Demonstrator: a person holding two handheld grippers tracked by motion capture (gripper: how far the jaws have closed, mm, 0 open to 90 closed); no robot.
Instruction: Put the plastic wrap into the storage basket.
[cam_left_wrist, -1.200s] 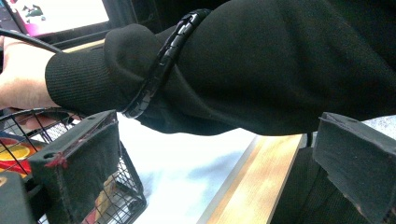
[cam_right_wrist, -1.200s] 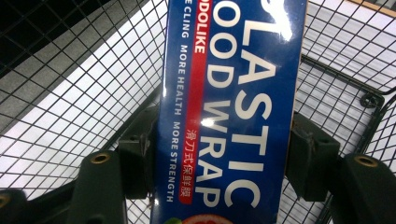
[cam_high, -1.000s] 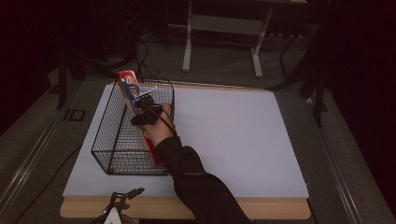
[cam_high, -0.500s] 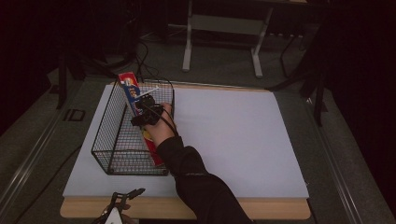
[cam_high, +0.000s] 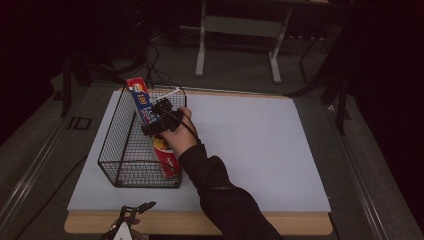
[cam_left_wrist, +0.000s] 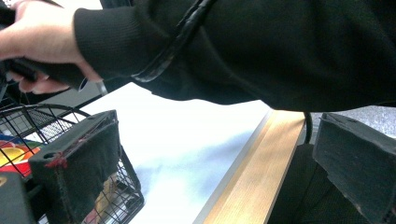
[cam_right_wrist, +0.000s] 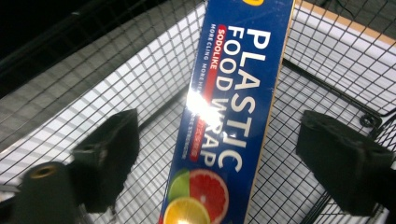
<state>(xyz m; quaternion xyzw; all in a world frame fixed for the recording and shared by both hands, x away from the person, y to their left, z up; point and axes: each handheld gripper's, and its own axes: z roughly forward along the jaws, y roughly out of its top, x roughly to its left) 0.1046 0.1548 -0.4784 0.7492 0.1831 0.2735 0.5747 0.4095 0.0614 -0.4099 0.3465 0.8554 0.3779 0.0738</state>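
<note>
Right gripper (cam_high: 156, 116): positioned above the black wire-mesh basket (cam_high: 117, 150), which sits at the 9 o'clock side of the white table mat (cam_high: 250, 150). In the right gripper view its jaws are spread wide, either side of the long blue plastic-wrap box (cam_right_wrist: 229, 112) without touching it. The box leans in the basket, its upper end projecting over the rim toward 12 o'clock. Left gripper (cam_high: 131, 216): at the table's 6 o'clock edge, jaws wide apart, holding nothing.
</note>
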